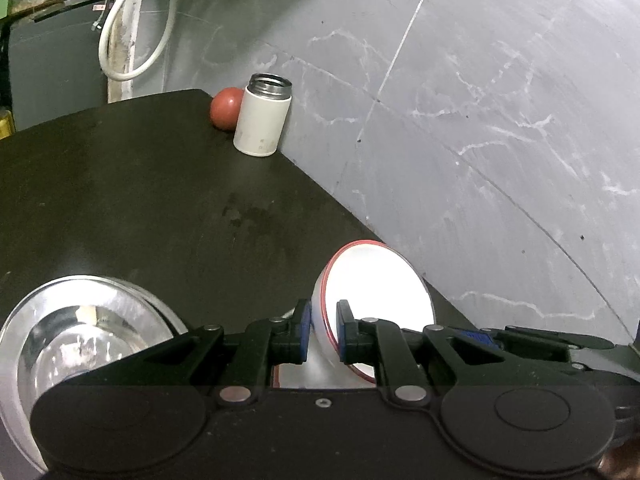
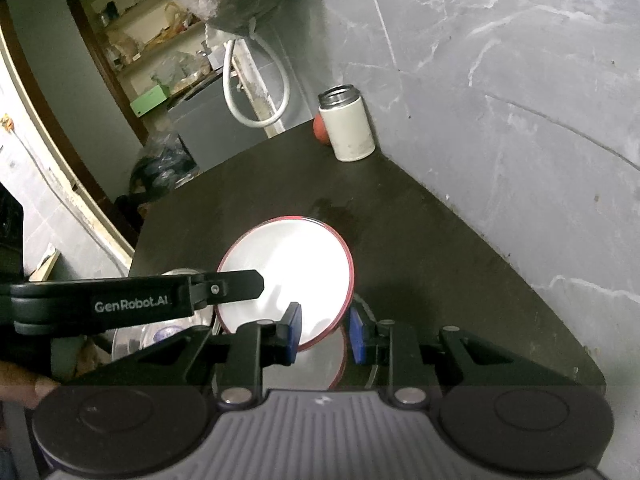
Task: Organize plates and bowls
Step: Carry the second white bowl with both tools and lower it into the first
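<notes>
Left tongs point(image 1: 323, 330) clamped on bowl point(image 1: 376, 292) rim w/ one pad inside, one outside; bowl's tilted, mouth facing right, held just above the counter point(image 1: 160, 200). Right tongs point(image 2: 324, 334) apart, empty, straddling the bowl's near edge but no contact that I can see. Steel plate point(image 1: 80, 328) sits just left of my left tongs, so I reckon left arm's nearer for stacking. Farther back by the wall: white flask point(image 1: 262, 120), red ball point(image 1: 226, 108) touching it.
</notes>
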`<state>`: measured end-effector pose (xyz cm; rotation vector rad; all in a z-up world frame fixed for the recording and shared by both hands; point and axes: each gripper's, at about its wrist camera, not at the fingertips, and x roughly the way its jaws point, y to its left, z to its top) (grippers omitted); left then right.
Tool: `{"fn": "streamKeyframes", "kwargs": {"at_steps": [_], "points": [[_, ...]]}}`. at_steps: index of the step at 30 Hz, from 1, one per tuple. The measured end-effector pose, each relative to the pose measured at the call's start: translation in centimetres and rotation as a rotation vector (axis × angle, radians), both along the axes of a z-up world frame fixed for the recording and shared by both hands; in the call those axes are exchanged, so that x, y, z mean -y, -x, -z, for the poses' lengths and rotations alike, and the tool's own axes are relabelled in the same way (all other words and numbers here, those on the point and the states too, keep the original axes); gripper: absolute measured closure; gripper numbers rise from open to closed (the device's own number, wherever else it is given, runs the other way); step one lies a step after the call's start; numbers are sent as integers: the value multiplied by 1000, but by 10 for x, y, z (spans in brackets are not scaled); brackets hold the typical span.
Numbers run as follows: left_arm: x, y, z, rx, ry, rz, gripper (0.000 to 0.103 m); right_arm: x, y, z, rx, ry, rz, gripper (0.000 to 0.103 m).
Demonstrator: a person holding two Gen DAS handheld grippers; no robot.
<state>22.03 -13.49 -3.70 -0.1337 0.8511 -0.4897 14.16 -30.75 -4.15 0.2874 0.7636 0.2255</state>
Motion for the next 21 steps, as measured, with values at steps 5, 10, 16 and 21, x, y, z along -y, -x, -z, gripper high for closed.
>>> {"fn": "streamKeyframes", "kwargs": {"at_steps": [5, 10, 16, 21], "points": [[-5, 7, 3, -15, 0, -5, 89, -5, 9, 2, -18, 8, -26, 74], [-7, 12, 7, -33, -3, -10, 89, -8, 13, 3, -34, 13, -44, 74], [-8, 15, 13, -55, -18, -17, 89, -7, 13, 6, -59, 0, -51, 74], [-7, 16, 14, -62, -28, -21, 89, -7, 12, 6, -63, 0, -57, 74]]}}
